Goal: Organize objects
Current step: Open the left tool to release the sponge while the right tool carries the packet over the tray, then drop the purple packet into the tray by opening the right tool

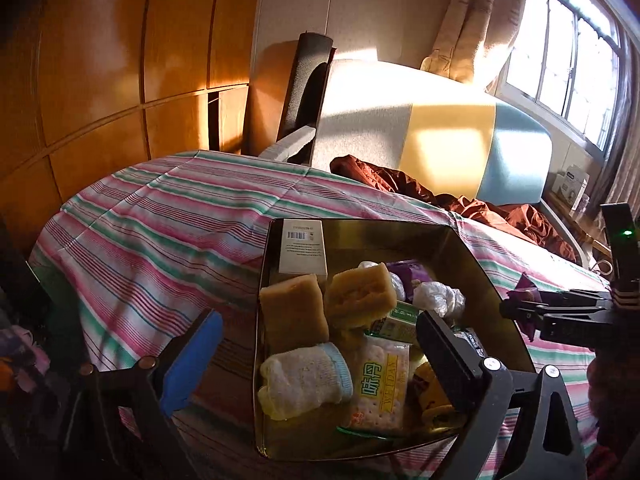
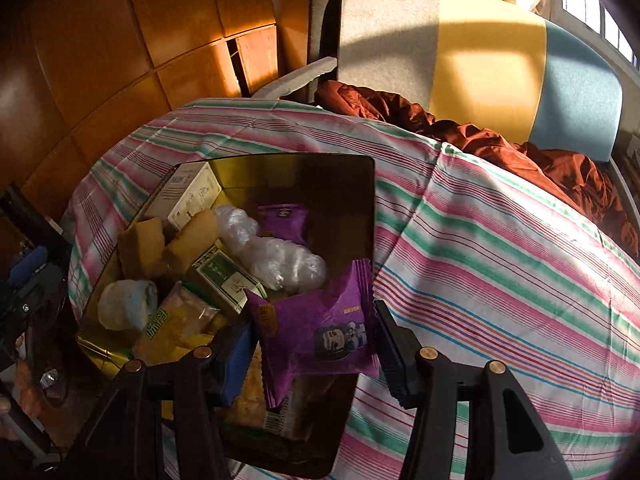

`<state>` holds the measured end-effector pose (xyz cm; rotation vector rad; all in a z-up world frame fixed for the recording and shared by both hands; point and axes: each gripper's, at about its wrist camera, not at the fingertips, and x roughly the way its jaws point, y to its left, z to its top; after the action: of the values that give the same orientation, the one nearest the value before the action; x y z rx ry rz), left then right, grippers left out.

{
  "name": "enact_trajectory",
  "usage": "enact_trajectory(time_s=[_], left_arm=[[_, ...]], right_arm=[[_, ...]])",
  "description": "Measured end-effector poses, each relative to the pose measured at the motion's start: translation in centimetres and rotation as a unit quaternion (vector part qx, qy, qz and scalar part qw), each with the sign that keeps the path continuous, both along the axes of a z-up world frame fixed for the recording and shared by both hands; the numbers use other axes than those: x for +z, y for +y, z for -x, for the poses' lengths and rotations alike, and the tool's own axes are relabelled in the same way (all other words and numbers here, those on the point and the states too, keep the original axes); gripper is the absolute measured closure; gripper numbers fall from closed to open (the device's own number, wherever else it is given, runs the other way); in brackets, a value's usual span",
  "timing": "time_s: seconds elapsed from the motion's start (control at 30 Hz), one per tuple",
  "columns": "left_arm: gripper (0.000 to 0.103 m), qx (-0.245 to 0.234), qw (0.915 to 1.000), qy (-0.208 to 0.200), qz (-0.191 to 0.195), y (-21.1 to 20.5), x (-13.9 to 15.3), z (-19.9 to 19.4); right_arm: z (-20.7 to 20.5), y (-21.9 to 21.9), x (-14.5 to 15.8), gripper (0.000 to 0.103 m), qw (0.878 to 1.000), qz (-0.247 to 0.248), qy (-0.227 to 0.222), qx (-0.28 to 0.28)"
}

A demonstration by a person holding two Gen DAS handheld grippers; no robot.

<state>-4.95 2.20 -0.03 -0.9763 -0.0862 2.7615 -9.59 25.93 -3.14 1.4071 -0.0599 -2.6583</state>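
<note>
Striped cloth (image 1: 168, 216) covers the table ahead of both tongs. Gold tin (image 1: 472, 248) sits directly on it, between left tongs' fingers, left-forward of right tongs; cloth bare to their right.

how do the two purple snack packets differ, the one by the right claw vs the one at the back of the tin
The purple foil snack packet at the right claw sits between the claw's open fingers, above the gold metal tin's near corner, tilted, with its printed picture showing. The second purple foil packet at the back of the tin lies among the other items, partly hidden behind crumpled clear plastic wrap, and looks smaller and darker in shadow. Both are purple with crimped edges.
</note>
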Motion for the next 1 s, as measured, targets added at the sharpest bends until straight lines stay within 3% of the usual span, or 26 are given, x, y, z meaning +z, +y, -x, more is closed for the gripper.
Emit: enact_trajectory(time_s=[0.47,0.67,0.83,1.0], left_arm=[[0.000,0.036,0.9990,-0.004,0.027,-1.6,-0.6,-0.6],[0.000,0.046,0.9984,0.000,0.034,-1.5,-0.5,-1.0],[0.000,0.052,0.9986,-0.001,0.011,-1.6,-0.2,-1.5],[0.000,0.077,0.9966,-0.005,0.027,-1.3,-0.2,-1.7]], right_arm=[[2.0,-3.0,-3.3,0.038,0.999,0.016,-0.038,-0.013],[0.8,-2.9,-1.9,0.032,0.999,0.014,-0.006,-0.029],[-1.0,-2.3,0.1,0.026,0.998,0.009,0.035,-0.059],[-3.1,-2.2,1.6,0.026,0.994,-0.001,0.065,-0.085]])
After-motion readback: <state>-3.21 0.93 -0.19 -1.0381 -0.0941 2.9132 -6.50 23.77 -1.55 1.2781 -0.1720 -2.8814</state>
